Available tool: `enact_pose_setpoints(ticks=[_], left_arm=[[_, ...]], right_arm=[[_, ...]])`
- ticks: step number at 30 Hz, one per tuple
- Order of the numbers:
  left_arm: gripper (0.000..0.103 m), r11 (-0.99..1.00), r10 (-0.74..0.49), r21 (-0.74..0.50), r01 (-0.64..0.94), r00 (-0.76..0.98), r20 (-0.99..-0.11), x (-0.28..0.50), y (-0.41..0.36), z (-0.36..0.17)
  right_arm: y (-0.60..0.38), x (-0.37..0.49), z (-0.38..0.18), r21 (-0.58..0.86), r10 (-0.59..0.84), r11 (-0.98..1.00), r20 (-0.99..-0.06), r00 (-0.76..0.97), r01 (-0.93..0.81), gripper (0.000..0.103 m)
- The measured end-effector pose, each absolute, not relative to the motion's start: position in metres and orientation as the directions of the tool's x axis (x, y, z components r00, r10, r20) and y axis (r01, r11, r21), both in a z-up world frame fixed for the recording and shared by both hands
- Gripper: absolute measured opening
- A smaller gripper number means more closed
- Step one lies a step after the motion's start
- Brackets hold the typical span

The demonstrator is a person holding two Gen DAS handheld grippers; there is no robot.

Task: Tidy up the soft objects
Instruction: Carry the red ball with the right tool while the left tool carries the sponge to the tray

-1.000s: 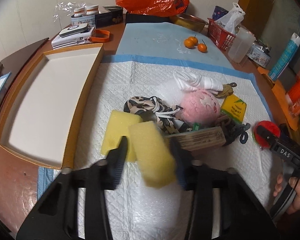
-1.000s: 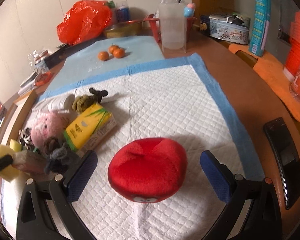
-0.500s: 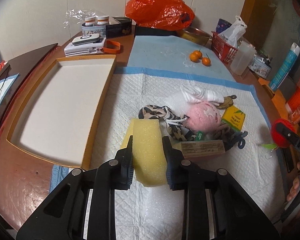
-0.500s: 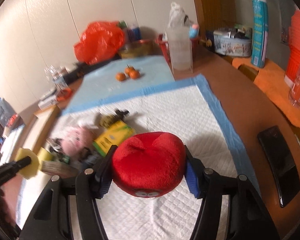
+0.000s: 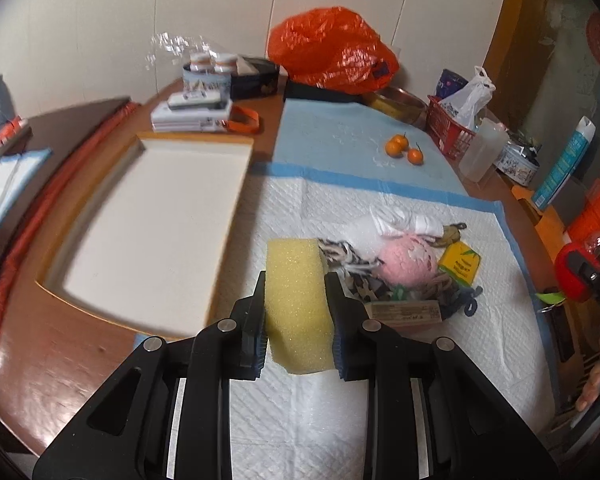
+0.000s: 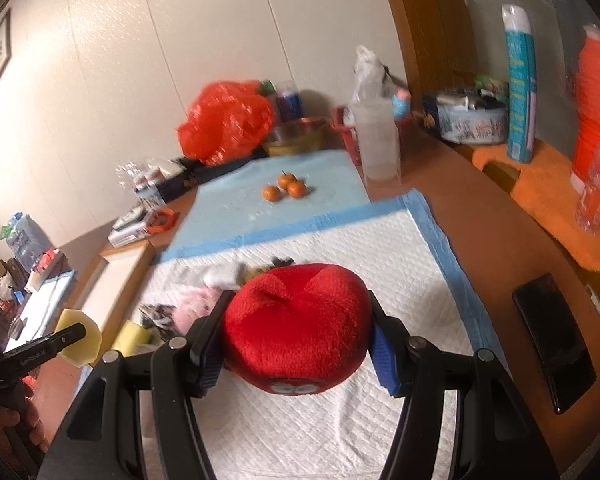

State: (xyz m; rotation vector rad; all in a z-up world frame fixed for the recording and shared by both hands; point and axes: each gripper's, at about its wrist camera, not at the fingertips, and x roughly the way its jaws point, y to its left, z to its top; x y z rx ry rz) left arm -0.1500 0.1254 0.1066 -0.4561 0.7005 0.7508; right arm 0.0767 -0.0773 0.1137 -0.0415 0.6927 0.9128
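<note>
The left gripper (image 5: 296, 320) is clamped on a yellow sponge (image 5: 296, 300), long axis pointing away. The white tray (image 5: 148, 232) lies ahead and to its left (nearer this hand). The right gripper (image 6: 296, 336) squeezes a red plush toy (image 6: 296, 324).

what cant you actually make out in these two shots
- Left wrist view: the yellow sponge between the left gripper fingers hides the pile behind it; the second sponge is out of sight.
- Right wrist view: the red plush in the right gripper covers most of the pink ball.
- Carton print: too small to read.
</note>
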Motion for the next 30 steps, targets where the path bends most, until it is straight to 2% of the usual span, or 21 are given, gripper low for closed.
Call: enact_pose_setpoints(ticks=[7, 14, 30], left_arm=[[0.025, 0.619, 0.62, -0.015, -0.785, 0.5, -0.604, -0.164, 0.126, 0.171], [0.025, 0.564, 0.695, 0.0, -0.826, 0.475, -0.54, -0.192, 0.133, 0.203], [0.025, 0.487, 0.724, -0.03, -0.873, 0.423, -0.546, -0.251, 0.151, 0.197]], right_arm=[[-0.067, 0.055, 0.17, 0.268, 0.814, 0.526, -0.435, 0.385, -0.807, 0.061], [-0.028, 0.012, 0.214, 0.238, 0.896, 0.38, -0.335, 0.292, -0.894, 0.062], [0.017, -0.039, 0.224, 0.228, 0.924, 0.272, -0.334, 0.187, -0.935, 0.062]])
